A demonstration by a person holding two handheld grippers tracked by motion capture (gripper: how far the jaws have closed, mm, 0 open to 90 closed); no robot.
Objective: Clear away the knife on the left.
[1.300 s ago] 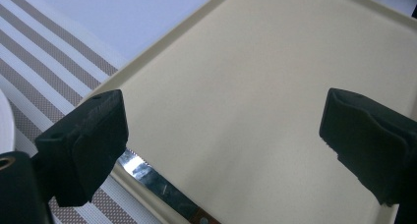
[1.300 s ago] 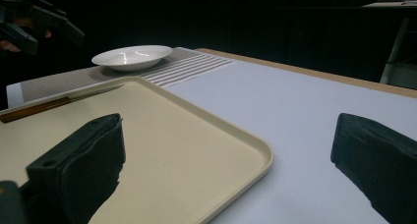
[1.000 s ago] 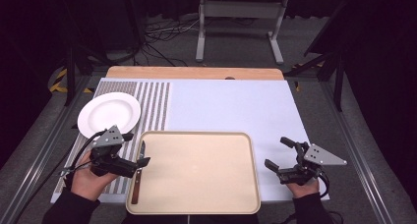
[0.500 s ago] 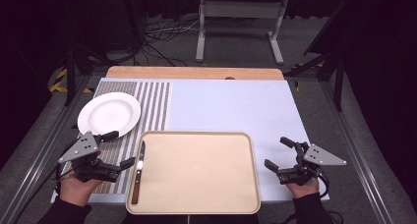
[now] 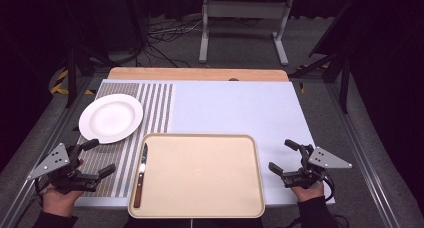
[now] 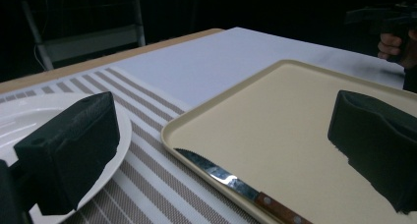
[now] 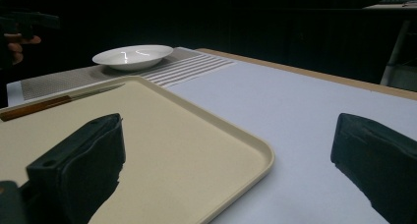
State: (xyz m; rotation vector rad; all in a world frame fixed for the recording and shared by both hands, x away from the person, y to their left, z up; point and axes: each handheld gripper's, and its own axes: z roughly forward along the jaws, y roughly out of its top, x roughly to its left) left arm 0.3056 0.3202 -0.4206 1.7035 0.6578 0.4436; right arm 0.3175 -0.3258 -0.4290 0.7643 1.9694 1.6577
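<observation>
A beige tray (image 5: 200, 173) lies at the table's front centre. A knife (image 5: 140, 175) with a wooden handle rests along its left inside edge, blade pointing away from me. A white plate (image 5: 111, 118) sits on the striped mat (image 5: 150, 108) behind and left of the tray. My left gripper (image 5: 95, 158) is open at the front left, over the mat, with nothing between its jaws. In the left gripper view the knife (image 6: 236, 187) and tray (image 6: 295, 130) lie ahead, the plate (image 6: 29, 121) behind one jaw. My right gripper (image 5: 285, 155) is open, right of the tray, holding nothing.
A white cover (image 5: 235, 108) spreads over the table's middle and right. A wooden strip (image 5: 200, 74) runs along the far edge. Beyond the table stand a metal frame (image 5: 245, 18) and loose cables (image 5: 165, 33) on the floor.
My left gripper has drawn back leftward from the tray's left edge to the front left corner. The knife stays on the tray. The right gripper has not moved.
</observation>
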